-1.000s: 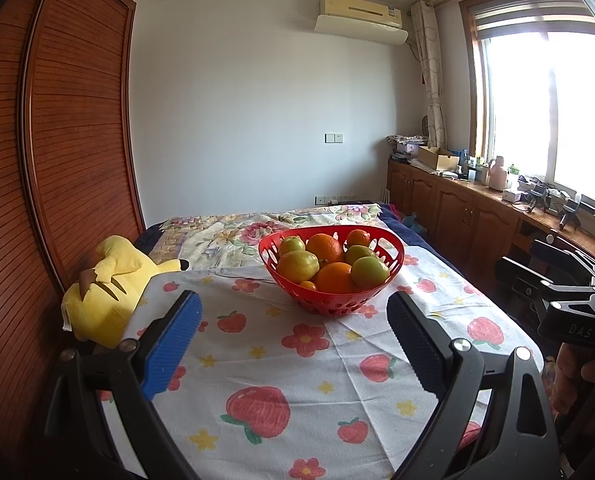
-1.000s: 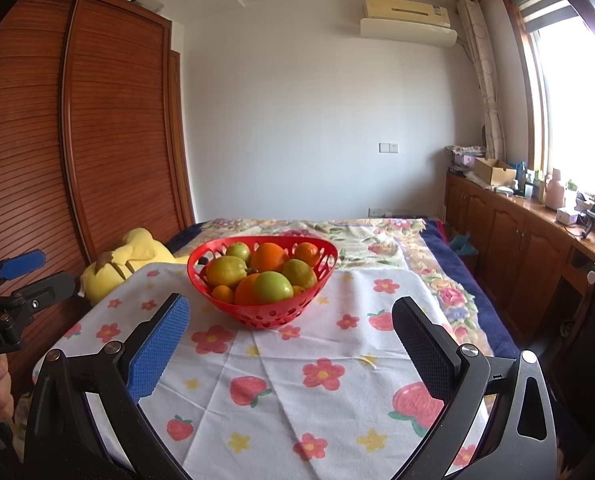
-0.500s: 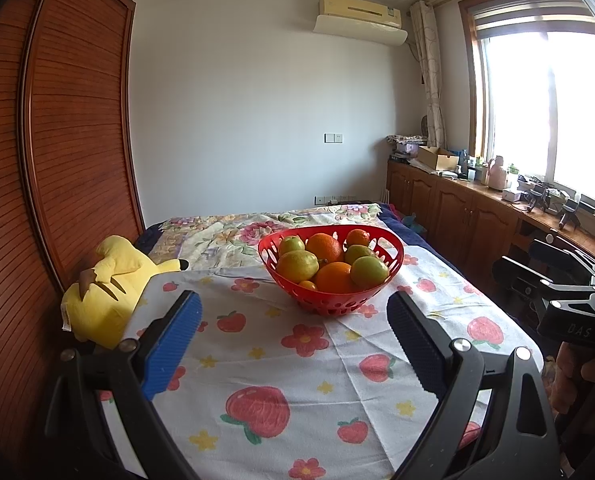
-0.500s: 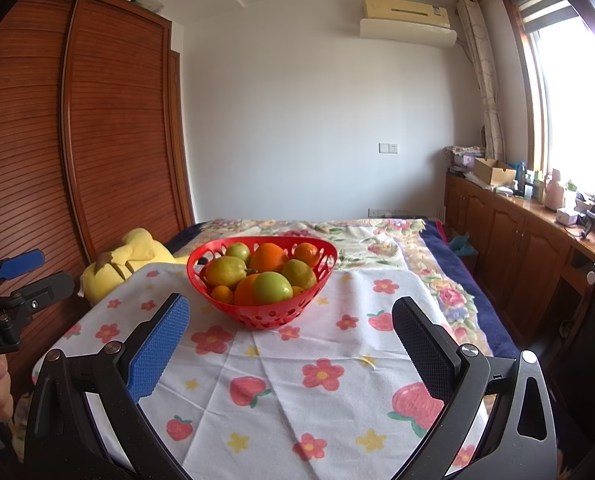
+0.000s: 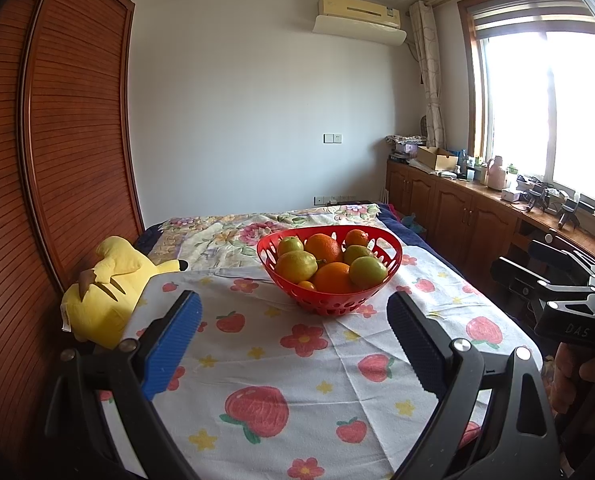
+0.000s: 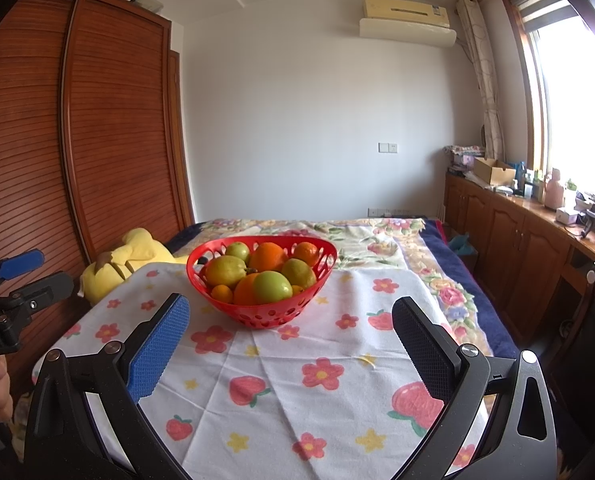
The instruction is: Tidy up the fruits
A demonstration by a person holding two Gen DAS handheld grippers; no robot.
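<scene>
A red perforated basket [image 5: 329, 304] holds several oranges [image 5: 333, 278] and green-yellow fruits [image 5: 367, 271] on a white cloth printed with strawberries and flowers [image 5: 297, 364]. It also shows in the right wrist view [image 6: 261, 314]. My left gripper [image 5: 293, 316] is open and empty, short of the basket. My right gripper [image 6: 291, 322] is open and empty, just short of the basket. Each gripper shows at the edge of the other's view: the right one [image 5: 553, 280], the left one [image 6: 13, 280].
A yellow plush toy [image 5: 109, 284] lies at the cloth's left edge beside a wooden wardrobe [image 5: 57, 160]. A floral bedspread [image 6: 357, 236] extends behind the basket. A low wooden cabinet with clutter [image 5: 477, 204] runs along the right wall under the window.
</scene>
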